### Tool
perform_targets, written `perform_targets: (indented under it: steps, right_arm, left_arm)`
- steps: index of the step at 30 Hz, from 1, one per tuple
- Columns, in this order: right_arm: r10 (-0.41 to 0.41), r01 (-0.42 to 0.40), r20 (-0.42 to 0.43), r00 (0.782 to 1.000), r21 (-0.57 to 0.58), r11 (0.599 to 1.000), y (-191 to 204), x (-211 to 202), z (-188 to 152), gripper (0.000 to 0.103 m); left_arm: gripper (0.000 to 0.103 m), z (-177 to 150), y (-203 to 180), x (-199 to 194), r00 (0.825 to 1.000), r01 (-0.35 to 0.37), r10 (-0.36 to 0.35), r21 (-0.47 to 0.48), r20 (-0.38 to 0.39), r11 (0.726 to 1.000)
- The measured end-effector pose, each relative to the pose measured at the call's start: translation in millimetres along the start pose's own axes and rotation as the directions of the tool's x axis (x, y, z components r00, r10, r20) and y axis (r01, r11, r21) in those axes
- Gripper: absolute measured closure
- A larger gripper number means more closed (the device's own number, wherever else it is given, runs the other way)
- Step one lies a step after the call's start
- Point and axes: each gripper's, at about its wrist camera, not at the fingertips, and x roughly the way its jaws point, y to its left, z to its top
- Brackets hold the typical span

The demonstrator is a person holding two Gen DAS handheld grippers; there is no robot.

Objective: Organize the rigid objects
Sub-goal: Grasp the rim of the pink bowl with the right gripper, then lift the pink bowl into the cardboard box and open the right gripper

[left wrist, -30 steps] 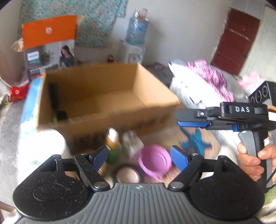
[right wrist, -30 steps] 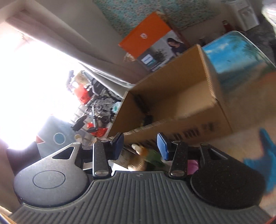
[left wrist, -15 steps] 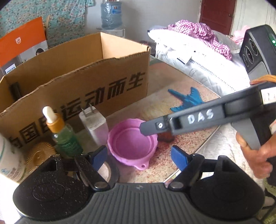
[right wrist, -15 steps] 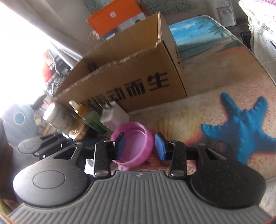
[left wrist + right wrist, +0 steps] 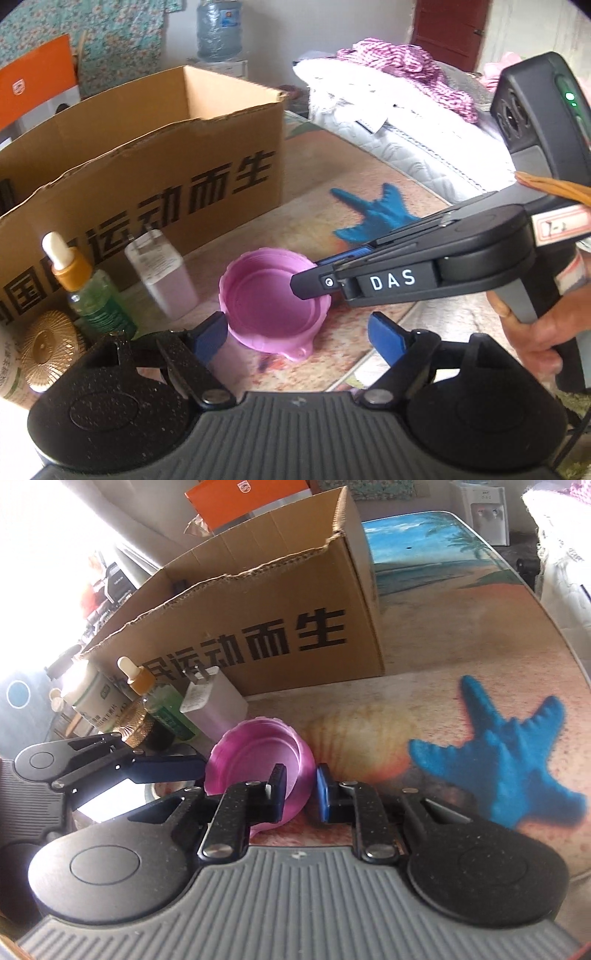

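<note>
A pink plastic bowl [image 5: 269, 306] [image 5: 255, 760] sits on the table in front of an open cardboard box [image 5: 147, 147] [image 5: 277, 590]. My right gripper [image 5: 301, 786] [image 5: 317, 273] is shut on the bowl's right rim, one pad inside the wall and one outside. My left gripper [image 5: 295, 336] hovers just short of the bowl, its jaws wide and still opening. Its pads touch nothing. One of its fingers [image 5: 166, 768] shows beside the bowl's left side.
Left of the bowl stand a white charger [image 5: 162, 273], a green dropper bottle [image 5: 92, 295], a gold lid [image 5: 48, 343] and a white bottle [image 5: 92, 698]. The tabletop carries a blue starfish print [image 5: 509, 760]. Bedding [image 5: 388, 110] lies beyond the table's right edge.
Both grippers came down from above the box to the table. The right jaws closed onto the pink bowl's rim. The left jaws stayed wide.
</note>
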Motion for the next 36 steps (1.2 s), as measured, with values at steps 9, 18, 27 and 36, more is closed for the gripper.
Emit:
perform_targets:
  steps: [9, 18, 27, 36]
  right_arm:
    - [0.001, -0.003, 0.028, 1.000, 0.052, 0.999, -14, -8, -6, 0.088]
    - [0.011, -0.014, 0.049, 0.999, 0.063, 0.998, -16, -9, -10, 0.088]
    - [0.023, -0.028, 0.069, 0.997, 0.073, 0.997, -18, -10, -13, 0.088]
    - [0.018, -0.026, 0.094, 0.995, 0.079, 0.997, -16, -20, -15, 0.087]
  left_arm:
    - [0.019, 7, -6, 5, 0.999, -0.037, 0.036, 0.038, 0.015, 0.999]
    - [0.021, 7, -7, 23, 0.997, -0.081, 0.082, 0.030, -0.016, 0.996]
    - [0.030, 6, -11, 27, 0.995, -0.100, 0.101, 0.051, -0.014, 0.994]
    - [0.030, 7, -19, 15, 0.994, -0.104, 0.103, 0.055, 0.021, 0.993]
